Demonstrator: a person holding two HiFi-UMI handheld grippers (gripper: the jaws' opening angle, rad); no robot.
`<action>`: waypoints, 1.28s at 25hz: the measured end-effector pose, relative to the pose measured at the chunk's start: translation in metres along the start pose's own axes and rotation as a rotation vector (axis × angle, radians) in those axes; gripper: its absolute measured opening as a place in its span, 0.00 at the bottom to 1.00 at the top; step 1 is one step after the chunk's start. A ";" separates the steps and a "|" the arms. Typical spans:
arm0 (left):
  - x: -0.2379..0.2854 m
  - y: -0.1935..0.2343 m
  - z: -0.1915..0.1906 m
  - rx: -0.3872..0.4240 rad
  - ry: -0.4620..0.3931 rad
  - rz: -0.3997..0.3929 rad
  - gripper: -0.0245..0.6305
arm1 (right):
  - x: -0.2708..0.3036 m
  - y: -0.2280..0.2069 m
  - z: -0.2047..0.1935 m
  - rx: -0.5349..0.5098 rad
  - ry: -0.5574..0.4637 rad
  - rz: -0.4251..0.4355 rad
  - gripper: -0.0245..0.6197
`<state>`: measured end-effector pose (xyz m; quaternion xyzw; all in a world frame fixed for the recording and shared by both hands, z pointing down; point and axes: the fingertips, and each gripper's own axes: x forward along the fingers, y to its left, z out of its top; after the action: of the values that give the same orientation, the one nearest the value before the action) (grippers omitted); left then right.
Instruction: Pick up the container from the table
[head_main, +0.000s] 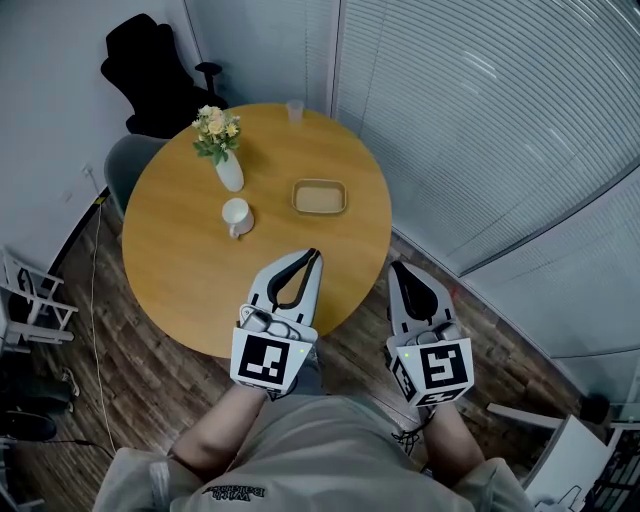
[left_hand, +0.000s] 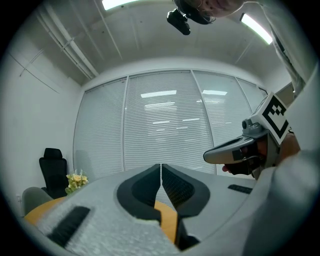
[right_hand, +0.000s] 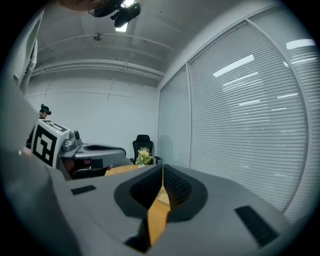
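The container (head_main: 319, 197), a shallow beige rectangular dish, rests on the round wooden table (head_main: 180, 260), right of its centre. My left gripper (head_main: 312, 255) hovers over the table's near edge, well short of the container, jaws pressed together with nothing between them. My right gripper (head_main: 397, 267) hangs just off the table's near right rim, also shut and empty. In the left gripper view the jaws of the left gripper (left_hand: 160, 167) meet in a thin line; the right gripper view shows the same for the right gripper (right_hand: 162, 172). Neither gripper view shows the container.
A white mug (head_main: 237, 216) stands left of the container. Behind it is a white vase with flowers (head_main: 222, 140). A clear cup (head_main: 294, 111) sits at the far edge. A black office chair (head_main: 150, 75) stands beyond the table, and blinds (head_main: 480, 110) run along the right.
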<state>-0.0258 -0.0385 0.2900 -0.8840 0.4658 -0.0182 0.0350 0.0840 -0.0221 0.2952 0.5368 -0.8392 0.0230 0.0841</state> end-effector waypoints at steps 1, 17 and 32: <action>0.005 0.007 0.000 -0.002 -0.002 0.000 0.08 | 0.008 -0.001 0.003 -0.001 0.000 -0.001 0.08; 0.047 0.095 -0.015 -0.018 0.000 0.041 0.08 | 0.117 0.001 0.014 -0.004 0.023 0.027 0.08; 0.078 0.101 -0.030 -0.010 0.041 0.101 0.08 | 0.147 -0.025 -0.002 0.025 0.040 0.084 0.08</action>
<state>-0.0668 -0.1610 0.3120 -0.8588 0.5108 -0.0322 0.0217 0.0469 -0.1639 0.3205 0.5018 -0.8586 0.0478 0.0932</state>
